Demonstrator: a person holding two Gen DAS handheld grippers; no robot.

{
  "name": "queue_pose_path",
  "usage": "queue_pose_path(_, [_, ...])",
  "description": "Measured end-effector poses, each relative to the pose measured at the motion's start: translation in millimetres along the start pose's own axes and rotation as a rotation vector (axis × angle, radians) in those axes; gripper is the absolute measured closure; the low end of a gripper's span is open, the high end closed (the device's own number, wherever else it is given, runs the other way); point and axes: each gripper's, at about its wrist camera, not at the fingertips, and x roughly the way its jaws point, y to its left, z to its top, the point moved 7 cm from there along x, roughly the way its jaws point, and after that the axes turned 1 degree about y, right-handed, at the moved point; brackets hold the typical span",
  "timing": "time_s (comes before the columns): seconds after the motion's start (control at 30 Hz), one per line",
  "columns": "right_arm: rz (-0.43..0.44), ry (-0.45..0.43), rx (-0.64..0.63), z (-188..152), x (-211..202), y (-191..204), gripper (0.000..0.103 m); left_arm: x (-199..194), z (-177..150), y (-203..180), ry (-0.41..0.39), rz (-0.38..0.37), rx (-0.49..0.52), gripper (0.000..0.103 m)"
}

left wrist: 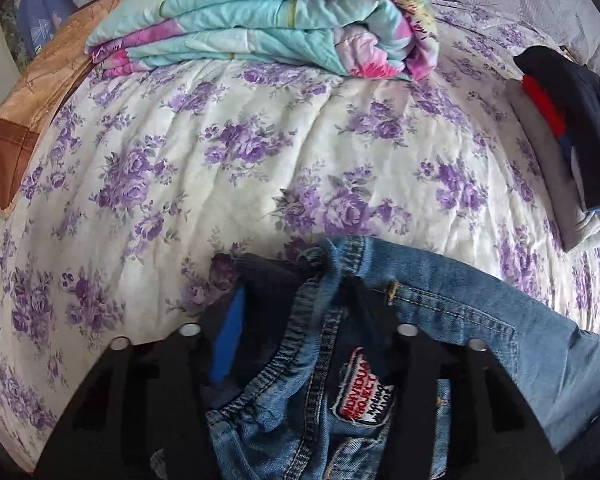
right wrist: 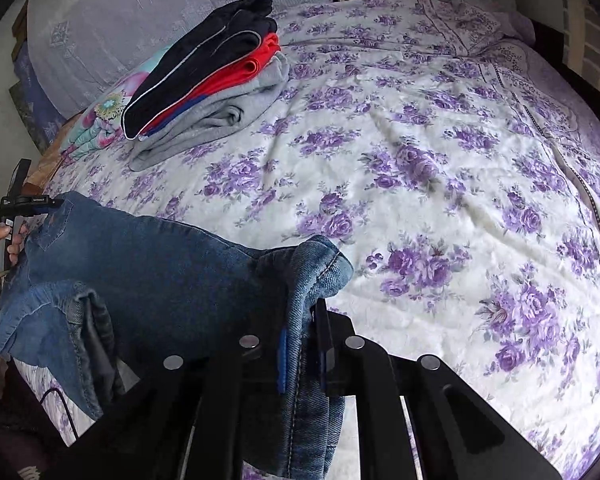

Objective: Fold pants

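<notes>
So far I only hold the jeans (right wrist: 140, 264) above the bed (right wrist: 420, 152): left gripper (left wrist: 300, 312) jaws part-open around the waistband, right gripper (right wrist: 300, 344) jaws almost closed on a hem; folding not yet started.

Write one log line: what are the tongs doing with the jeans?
left tongs: gripping jeans waistband | right tongs: gripping jeans hem | jeans: lifted over bed

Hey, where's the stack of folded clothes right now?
The stack of folded clothes sits on the floral bedspread, upper left in the right wrist view, beside the folded quilt and beyond the jeans.
</notes>
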Motion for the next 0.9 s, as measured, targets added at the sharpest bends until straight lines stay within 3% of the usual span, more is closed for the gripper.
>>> queue_pose_path(0.07, [0.002,-0.025,0.016,4,-4,-1,0.092,-8,-4,-7,-0.040,0.042,0.029,0.068])
queue_pose_path(0.17, [0.004,-0.075,0.015,13,-14,2,0.092,-26,-5,-5,-0.100,0.049,-0.010,0.073])
queue_pose_path(0.27, [0.019,-0.122,0.029,25,-24,4,0.092,-43,-1,5,-0.145,0.016,-0.091,0.074])
queue_pose_path(0.37, [0.016,-0.155,0.020,39,-30,7,0.092,-54,4,-2,-0.174,0.034,-0.097,0.074])
queue_pose_path(0.6, [-0.009,-0.283,0.025,102,-52,10,0.092,-81,22,-1,-0.270,0.004,-0.202,0.074])
queue_pose_path(0.73, [-0.007,-0.205,0.079,130,-2,3,0.092,-46,41,9,-0.201,0.028,-0.287,0.073])
queue_pose_path(0.8, [-0.043,-0.171,0.070,134,41,2,0.089,-20,46,11,-0.187,0.099,-0.297,0.071])
queue_pose_path(0.9, [-0.146,-0.017,0.092,115,101,-12,0.068,17,40,12,-0.075,0.148,-0.302,0.064])
